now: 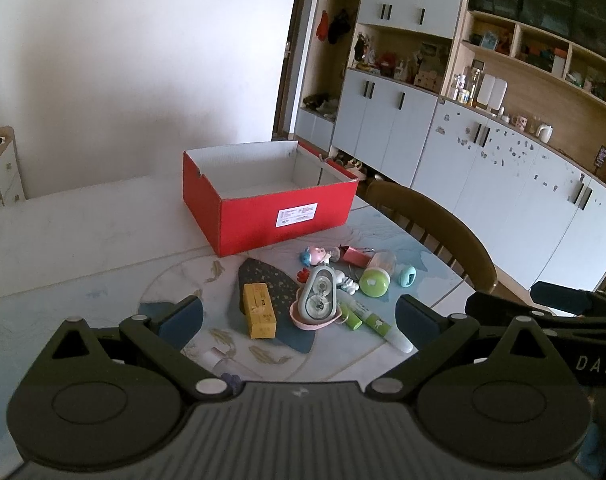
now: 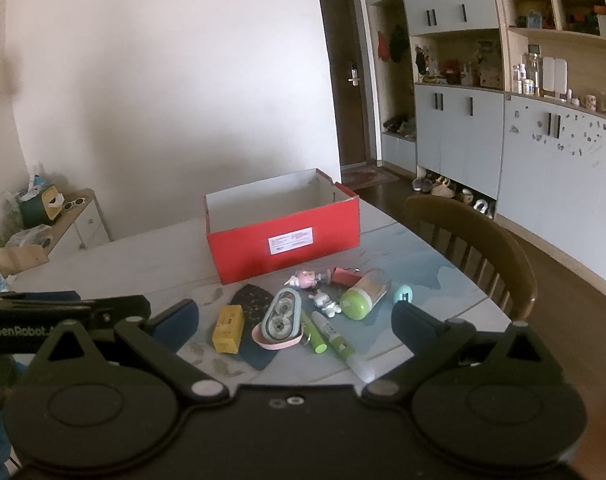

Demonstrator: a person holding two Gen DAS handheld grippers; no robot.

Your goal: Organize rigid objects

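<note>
An open, empty red box (image 1: 271, 208) (image 2: 287, 236) stands on the table beyond a pile of small objects. The pile holds a yellow box (image 1: 259, 311) (image 2: 228, 329), a grey correction-tape dispenser (image 1: 317, 296) (image 2: 281, 314) on a pink dish, a green marker (image 1: 377, 326) (image 2: 337, 340), a green-capped bottle (image 1: 377, 276) (image 2: 363, 294), a pink figure (image 1: 317, 257) (image 2: 305, 279) and a teal clip (image 1: 407, 276) (image 2: 403, 293). My left gripper (image 1: 299, 320) is open and empty above the pile's near side. My right gripper (image 2: 295, 326) is open and empty, likewise.
A wooden chair (image 1: 435, 224) (image 2: 475, 240) stands at the table's right edge. A dark shoe insole (image 1: 271, 280) (image 2: 255, 300) lies under the pile. Cabinets and shelves (image 1: 483, 140) line the right wall. A low sideboard (image 2: 75, 220) is at the left.
</note>
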